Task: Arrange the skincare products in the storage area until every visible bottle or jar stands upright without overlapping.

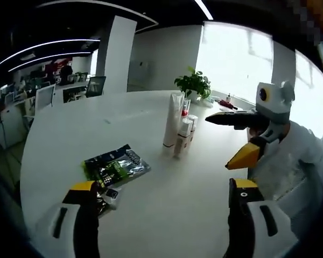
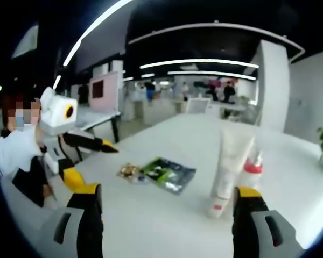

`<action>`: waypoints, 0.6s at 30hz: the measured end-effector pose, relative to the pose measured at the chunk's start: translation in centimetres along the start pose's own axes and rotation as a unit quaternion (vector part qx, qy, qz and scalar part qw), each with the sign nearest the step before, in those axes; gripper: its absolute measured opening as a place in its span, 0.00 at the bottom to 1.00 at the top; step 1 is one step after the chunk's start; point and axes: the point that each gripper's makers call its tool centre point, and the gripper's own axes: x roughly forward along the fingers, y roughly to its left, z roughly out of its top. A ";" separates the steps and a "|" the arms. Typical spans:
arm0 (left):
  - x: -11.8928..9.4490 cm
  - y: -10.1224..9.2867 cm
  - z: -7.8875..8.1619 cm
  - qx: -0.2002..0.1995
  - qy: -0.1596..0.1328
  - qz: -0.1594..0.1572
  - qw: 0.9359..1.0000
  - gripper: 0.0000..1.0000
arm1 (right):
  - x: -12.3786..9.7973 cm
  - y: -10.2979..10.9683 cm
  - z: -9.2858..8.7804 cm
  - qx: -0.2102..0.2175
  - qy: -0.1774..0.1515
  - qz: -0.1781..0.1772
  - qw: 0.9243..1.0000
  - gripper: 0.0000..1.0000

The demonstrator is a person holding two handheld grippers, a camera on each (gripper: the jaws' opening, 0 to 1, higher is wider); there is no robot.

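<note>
A tall white tube (image 1: 173,119) stands upright on the white round table (image 1: 86,123), with small pink-capped bottles (image 1: 184,134) close beside it. In the right gripper view the tube (image 2: 229,160) stands with a red-capped bottle (image 2: 252,167) behind it and a small bottle (image 2: 217,205) at its foot. My left gripper (image 1: 162,188) is open over bare table, short of the products. My right gripper (image 2: 167,196) is also open, empty, with the tube just beyond its right jaw. Each gripper appears in the other's view: the right (image 1: 218,142) and the left (image 2: 94,165), both with jaws apart.
A green and black sachet (image 1: 116,165) lies flat near my left jaw, with a small shiny packet (image 1: 110,196) beside it; the sachet (image 2: 169,173) also lies left of the tube. A potted plant (image 1: 194,83) stands at the far edge. A person in white holds the grippers.
</note>
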 end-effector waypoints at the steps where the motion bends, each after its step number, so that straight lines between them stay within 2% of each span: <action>1: -0.1 0.1 -0.1 -0.001 -0.002 0.003 1.000 0.97 | 0.0 0.0 0.0 -0.002 0.001 0.000 1.000 1.00; 6: -0.3 0.3 -0.4 -0.005 -0.005 0.005 1.000 0.97 | 0.2 0.5 0.0 -0.012 -0.003 0.003 1.000 1.00; 8: -0.6 0.6 -0.5 -0.004 -0.008 0.010 1.000 0.97 | 0.4 0.7 -0.4 -0.023 0.008 0.006 1.000 1.00; 13: -1.1 0.9 -0.2 -0.008 -0.023 0.013 1.000 0.99 | 0.9 1.0 -0.4 -0.020 0.006 0.012 1.000 1.00; 18: -1.5 1.1 0.0 -0.010 -0.033 0.014 0.999 0.99 | 1.2 1.8 -1.1 -0.034 0.023 0.021 0.999 0.99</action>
